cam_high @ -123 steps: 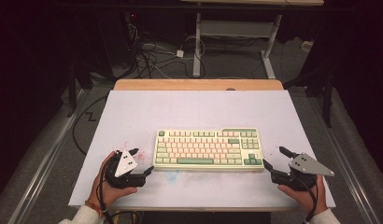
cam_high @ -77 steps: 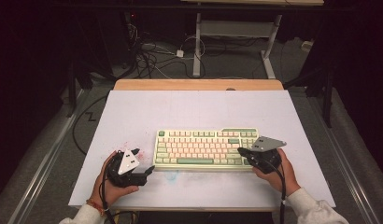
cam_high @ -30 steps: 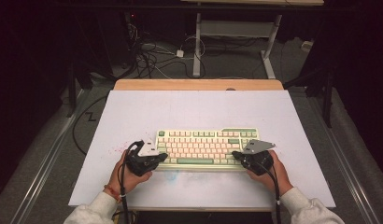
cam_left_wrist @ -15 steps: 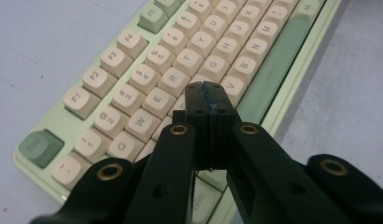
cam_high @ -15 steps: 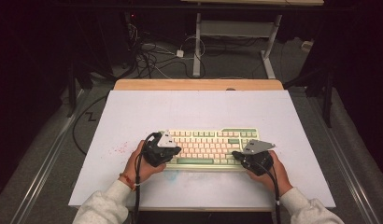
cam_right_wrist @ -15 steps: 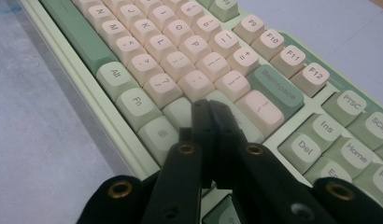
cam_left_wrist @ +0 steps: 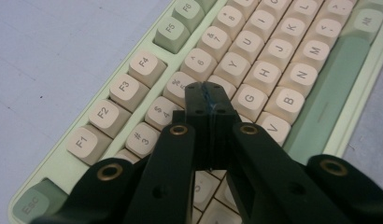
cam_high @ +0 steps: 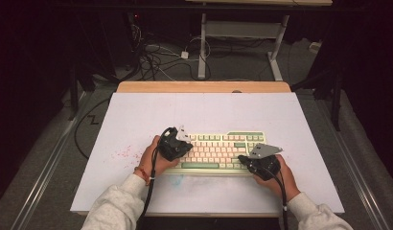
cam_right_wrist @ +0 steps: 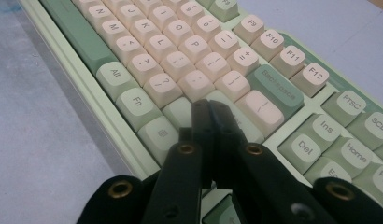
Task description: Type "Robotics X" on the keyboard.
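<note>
A pale green keyboard (cam_high: 218, 152) with cream keys lies on the white table top, near the person's side. My left gripper (cam_high: 189, 146) is shut and hovers over the keyboard's left part. In the left gripper view its closed tips (cam_left_wrist: 208, 89) sit just above the keys (cam_left_wrist: 269, 70) around 5, R and T, with nothing between them. My right gripper (cam_high: 242, 158) is shut at the keyboard's right end, near its front edge. In the right gripper view its closed tips (cam_right_wrist: 209, 105) hang over green keys below the Backspace key (cam_right_wrist: 278, 91). Whether either tip touches a key I cannot tell.
The white table top (cam_high: 137, 120) has red specks (cam_high: 123, 153) left of the keyboard and a faint blue smudge (cam_high: 178, 180) in front of it. A wooden edge (cam_high: 204, 86) runs along the far side. Cables (cam_high: 156, 57) and desk legs lie on the floor beyond.
My left hand has moved right and a little away from the person, from the keyboard's left end onto its left keys. The right gripper has stayed in place.
</note>
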`<action>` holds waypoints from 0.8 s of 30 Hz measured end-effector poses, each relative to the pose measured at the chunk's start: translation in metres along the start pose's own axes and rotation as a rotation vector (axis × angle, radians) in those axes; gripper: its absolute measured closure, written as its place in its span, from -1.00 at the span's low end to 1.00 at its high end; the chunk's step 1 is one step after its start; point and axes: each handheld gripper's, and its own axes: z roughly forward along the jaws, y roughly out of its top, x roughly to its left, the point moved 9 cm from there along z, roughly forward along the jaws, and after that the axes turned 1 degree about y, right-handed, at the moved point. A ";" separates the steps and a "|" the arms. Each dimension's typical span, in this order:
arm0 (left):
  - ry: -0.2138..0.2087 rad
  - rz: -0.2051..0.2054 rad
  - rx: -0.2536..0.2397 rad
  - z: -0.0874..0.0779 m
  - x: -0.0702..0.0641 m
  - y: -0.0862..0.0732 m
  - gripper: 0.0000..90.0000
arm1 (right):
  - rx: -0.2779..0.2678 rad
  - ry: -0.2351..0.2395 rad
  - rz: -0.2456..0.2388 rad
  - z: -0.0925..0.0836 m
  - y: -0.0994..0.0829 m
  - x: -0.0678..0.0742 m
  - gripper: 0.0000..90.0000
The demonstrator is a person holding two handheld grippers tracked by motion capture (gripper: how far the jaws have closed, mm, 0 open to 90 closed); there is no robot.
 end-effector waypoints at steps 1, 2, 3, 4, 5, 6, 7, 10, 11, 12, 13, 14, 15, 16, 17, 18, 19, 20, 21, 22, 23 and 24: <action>0.003 -0.004 -0.001 0.002 0.001 0.000 0.95 | 0.000 0.000 0.000 0.000 0.000 0.000 1.00; 0.006 0.005 0.011 0.003 0.002 0.000 0.95 | 0.000 0.001 -0.001 0.000 0.000 0.000 1.00; 0.007 0.001 0.006 0.005 0.002 0.001 0.94 | 0.000 0.001 -0.001 0.000 0.000 0.000 1.00; 0.007 -0.002 0.003 0.005 0.003 0.002 0.95 | 0.000 0.001 0.001 0.000 0.000 0.000 1.00; 0.008 0.006 0.009 0.005 0.003 0.002 0.94 | 0.001 0.001 -0.002 0.000 0.000 0.000 1.00; 0.012 0.008 0.008 0.005 0.003 0.002 0.94 | 0.001 0.000 -0.002 0.000 0.000 0.000 1.00; 0.011 0.011 0.008 0.006 0.002 0.002 0.94 | 0.002 -0.001 -0.001 0.000 0.000 0.000 1.00; 0.011 0.023 0.027 0.009 0.001 0.001 0.94 | 0.005 -0.001 -0.001 0.000 0.000 0.000 1.00; 0.007 0.018 0.022 0.010 0.000 0.002 0.94 | 0.004 -0.002 -0.001 0.000 0.000 0.000 1.00; 0.022 0.040 0.030 0.009 -0.001 0.003 0.94 | 0.006 -0.003 -0.006 0.000 0.000 0.000 1.00; 0.023 0.045 0.025 0.007 -0.001 0.003 0.92 | 0.006 -0.004 -0.008 0.000 0.000 0.000 1.00; 0.023 0.045 0.025 0.007 -0.001 0.003 0.90 | 0.006 -0.004 -0.008 0.000 0.000 0.000 1.00; 0.028 0.044 -0.004 0.001 -0.001 0.005 0.90 | 0.009 -0.010 -0.010 -0.001 0.001 0.000 1.00; 0.033 0.044 -0.018 -0.003 -0.001 0.006 0.90 | 0.007 -0.010 -0.006 -0.003 0.001 -0.001 1.00; 0.038 0.045 -0.036 -0.007 0.000 0.008 0.89 | -0.004 -0.012 -0.003 -0.004 0.002 -0.002 1.00; 0.038 0.045 -0.036 -0.007 0.000 0.008 0.87 | -0.012 -0.013 0.003 -0.007 0.003 -0.003 1.00; 0.044 0.048 -0.065 -0.014 0.001 0.009 0.86 | -0.018 -0.011 0.005 -0.009 0.004 -0.003 1.00; 0.040 0.055 -0.082 -0.018 0.000 0.009 0.84 | -0.022 -0.012 0.005 -0.011 0.004 -0.004 1.00; 0.040 0.055 -0.082 -0.018 0.000 0.009 0.79 | -0.027 -0.015 0.005 -0.012 0.005 -0.005 1.00; 0.059 0.057 -0.104 -0.025 0.000 0.008 0.72 | -0.032 -0.017 0.008 -0.014 0.005 -0.006 1.00; 0.059 0.057 -0.104 -0.025 0.000 0.008 0.70 | -0.034 -0.018 0.011 -0.016 0.005 -0.006 1.00; 0.059 0.063 -0.120 -0.029 0.000 0.008 0.68 | -0.038 -0.020 0.006 -0.017 0.006 -0.006 1.00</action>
